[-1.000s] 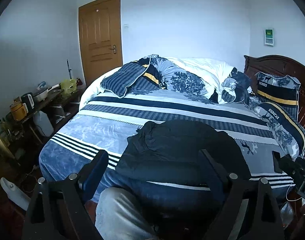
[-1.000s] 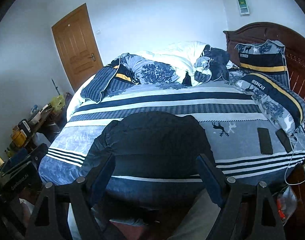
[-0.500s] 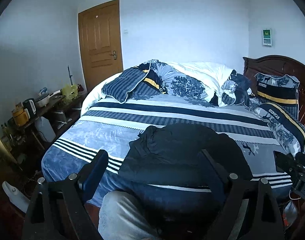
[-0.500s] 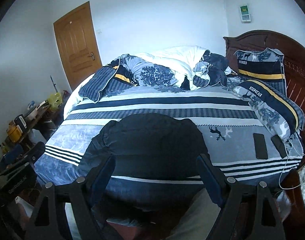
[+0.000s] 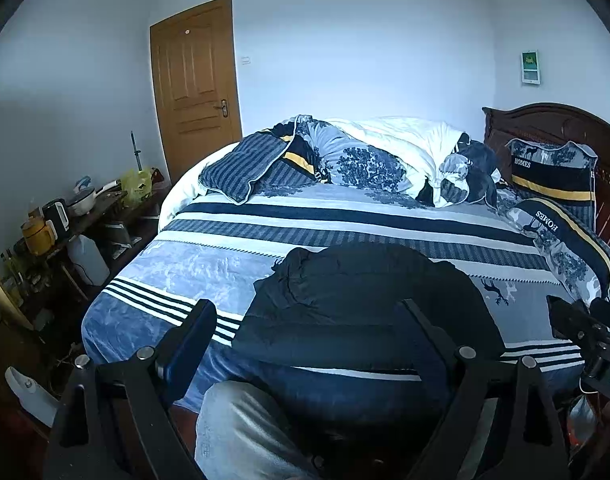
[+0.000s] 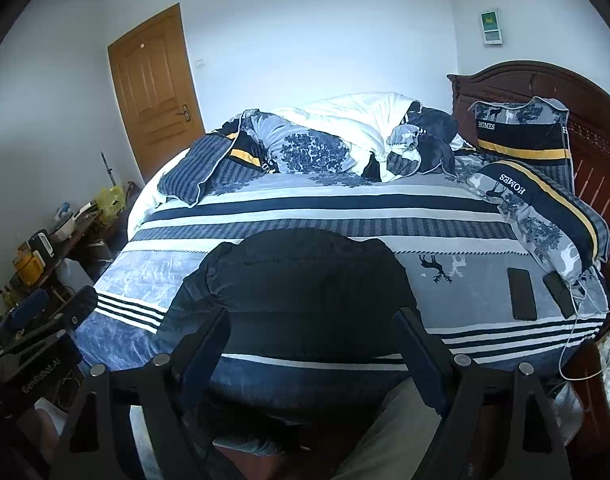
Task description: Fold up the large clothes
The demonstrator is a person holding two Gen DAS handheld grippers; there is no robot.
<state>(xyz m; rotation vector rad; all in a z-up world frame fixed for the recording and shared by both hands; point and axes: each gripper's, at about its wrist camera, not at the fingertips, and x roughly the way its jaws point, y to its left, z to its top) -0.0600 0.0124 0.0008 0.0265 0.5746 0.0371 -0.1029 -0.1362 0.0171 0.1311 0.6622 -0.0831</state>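
A dark padded jacket [image 5: 365,304] lies folded in a compact bundle near the front edge of the bed [image 5: 209,256]; it also shows in the right wrist view [image 6: 301,280]. My left gripper [image 5: 309,332] is open and empty, held back from the bed edge in front of the jacket. My right gripper [image 6: 313,340] is open and empty, also held back before the jacket. Each gripper shows at the edge of the other's view.
A heap of duvet and pillows [image 5: 365,160] fills the far side of the bed. Two phones [image 6: 521,292] with a cable lie at the right. A wooden headboard [image 6: 545,92] stands right, a cluttered side table [image 5: 65,216] left, a door [image 5: 197,80] behind. My knee [image 5: 241,432] is below.
Both grippers have drawn back and risen slightly from the bed, still open. The jacket has not moved.
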